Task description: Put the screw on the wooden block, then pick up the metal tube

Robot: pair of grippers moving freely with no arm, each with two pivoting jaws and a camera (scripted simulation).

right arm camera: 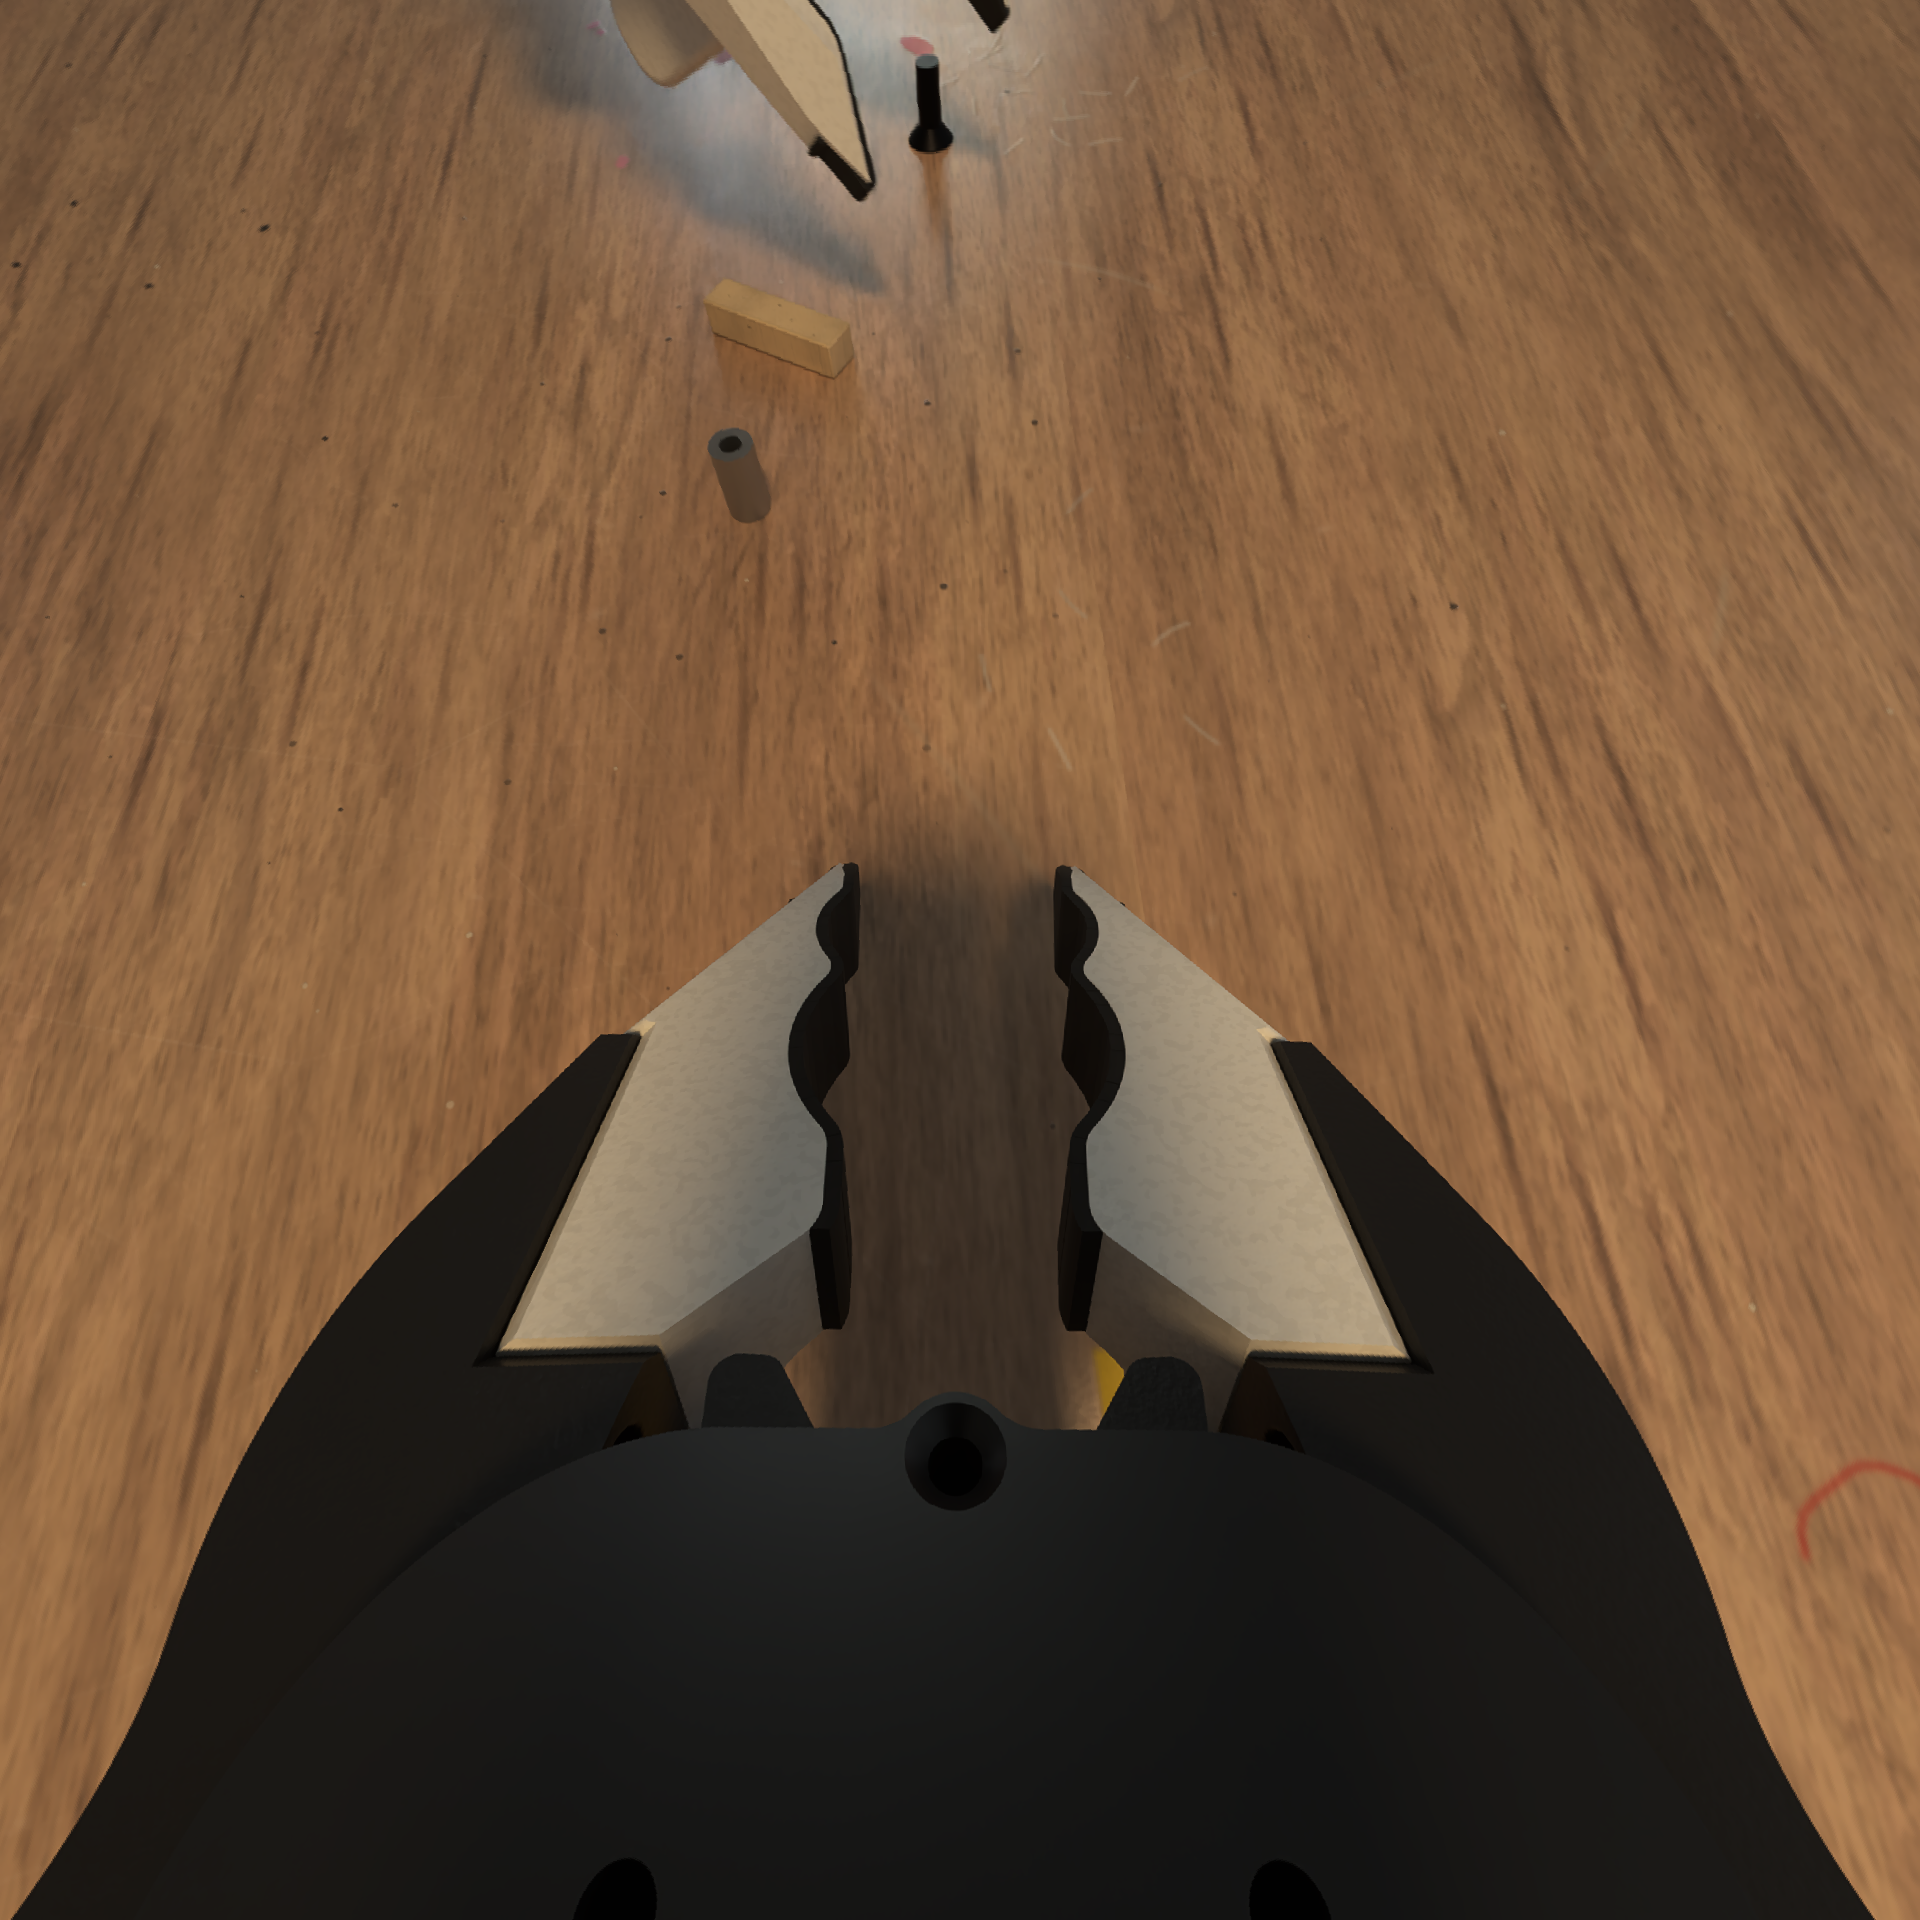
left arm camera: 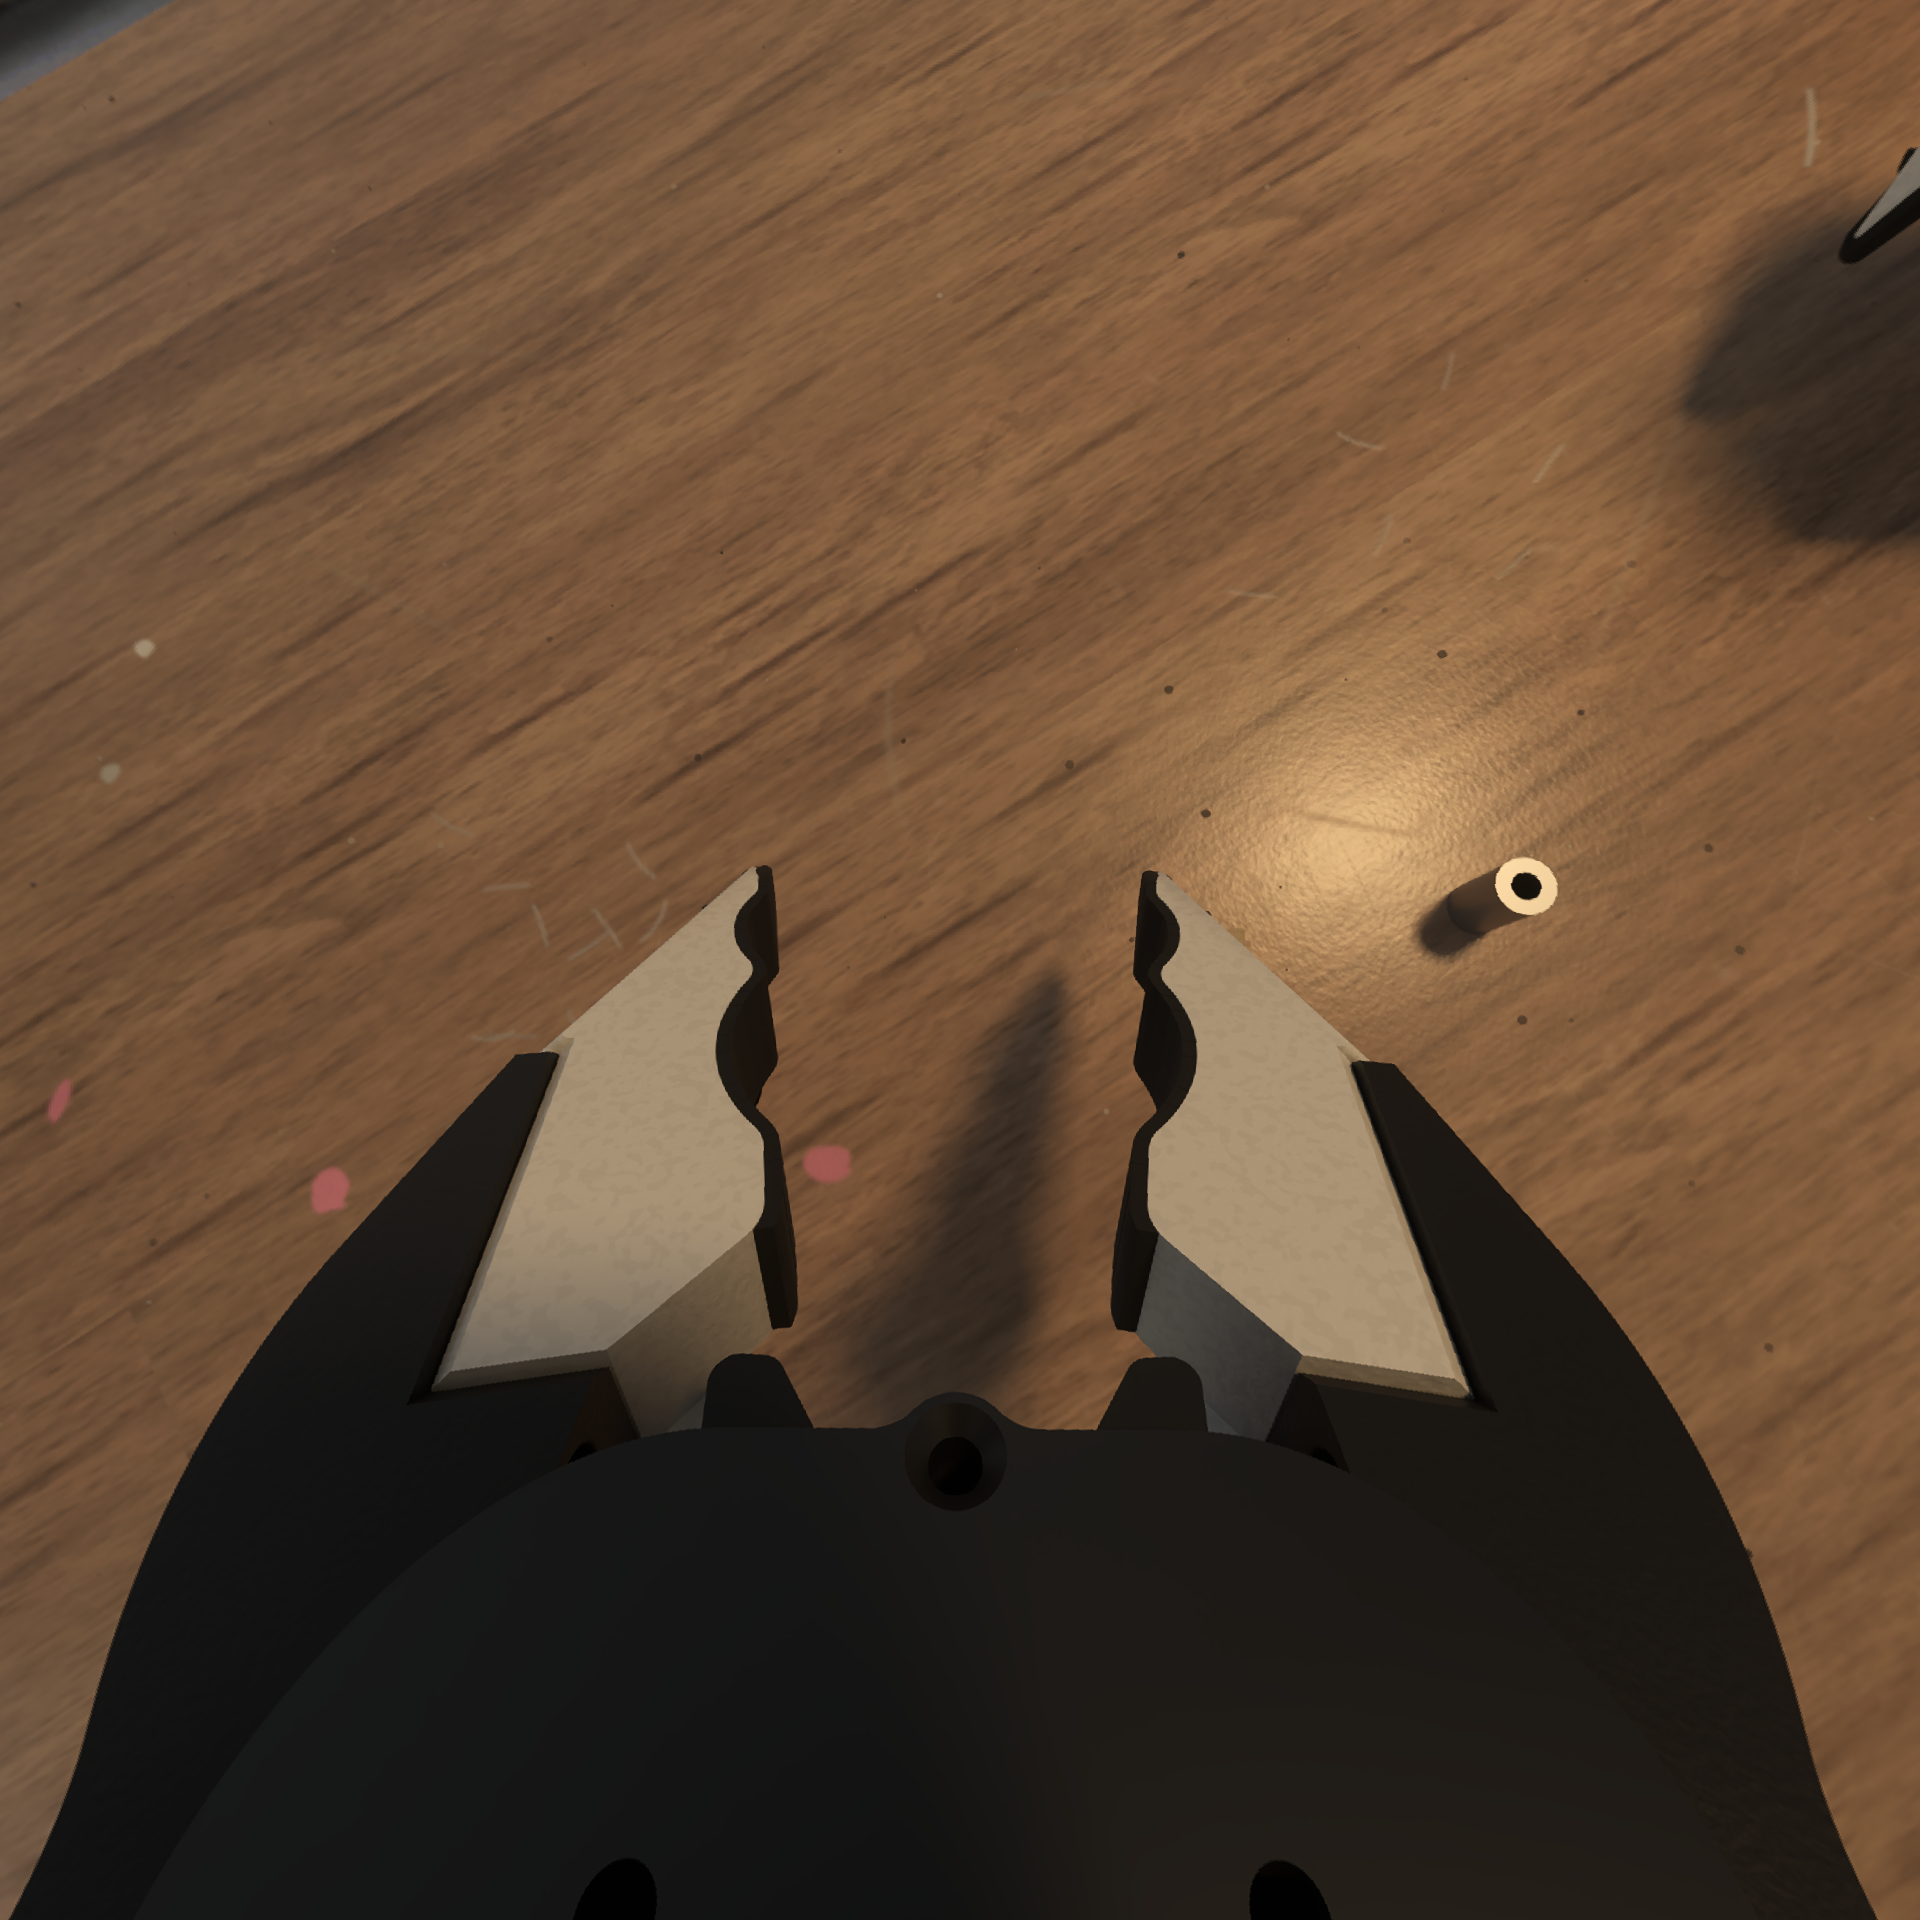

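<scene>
My left gripper [left arm camera: 956, 878] is open and empty above the wooden table. The metal tube [left arm camera: 1496, 904] lies to its right, its open end facing the camera. The screw and wooden block do not show in the left wrist view. My right gripper [right arm camera: 956, 878] is open and empty, low over the table. Far ahead of it lie the grey metal tube [right arm camera: 740, 473], then the small wooden block [right arm camera: 779, 327], then the black screw [right arm camera: 928, 104] standing on its head. The left gripper's fingers [right arm camera: 821, 94] hang over the table, one on each side of the screw.
The brown wooden table [right arm camera: 1351, 623] fills both views. Pink spots [left arm camera: 826, 1164] and a red scribble [right arm camera: 1849, 1507] mark it. A fingertip of the right gripper [left arm camera: 1881, 223] shows at the upper right of the left wrist view, above its dark shadow [left arm camera: 1818, 416].
</scene>
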